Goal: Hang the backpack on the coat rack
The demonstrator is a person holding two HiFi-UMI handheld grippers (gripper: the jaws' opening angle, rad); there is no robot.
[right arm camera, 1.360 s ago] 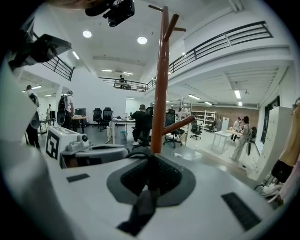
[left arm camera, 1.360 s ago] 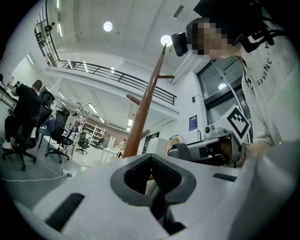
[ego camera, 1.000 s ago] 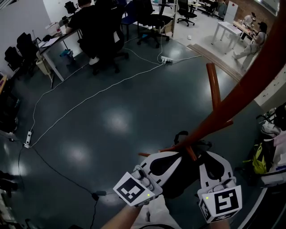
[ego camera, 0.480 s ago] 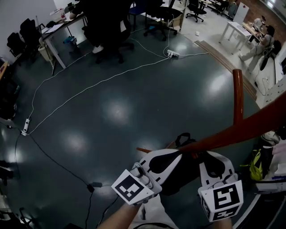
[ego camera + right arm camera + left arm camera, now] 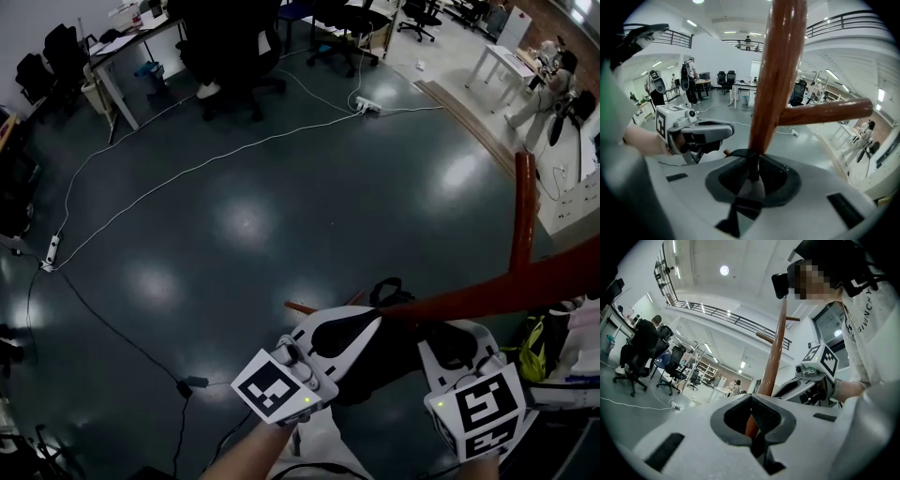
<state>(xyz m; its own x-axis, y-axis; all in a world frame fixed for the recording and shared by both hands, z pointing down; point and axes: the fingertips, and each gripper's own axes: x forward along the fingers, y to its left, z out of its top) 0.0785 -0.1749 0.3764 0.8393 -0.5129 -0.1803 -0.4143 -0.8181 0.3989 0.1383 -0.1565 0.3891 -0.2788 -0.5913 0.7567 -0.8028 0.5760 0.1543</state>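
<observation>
Both jaws are clenched: the left gripper [image 5: 373, 322] seemingly on the backpack [image 5: 384, 361], the right gripper [image 5: 442, 331] on its strap [image 5: 752, 165], which runs ahead to the pole [image 5: 487, 292]. The backpack hangs between them under the pole. The peg [image 5: 522, 211] lies far right, nearer the right gripper.

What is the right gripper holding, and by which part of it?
The right gripper holds the black backpack by a thin strap, pinched between its fingers right beside the coat rack pole.
</observation>
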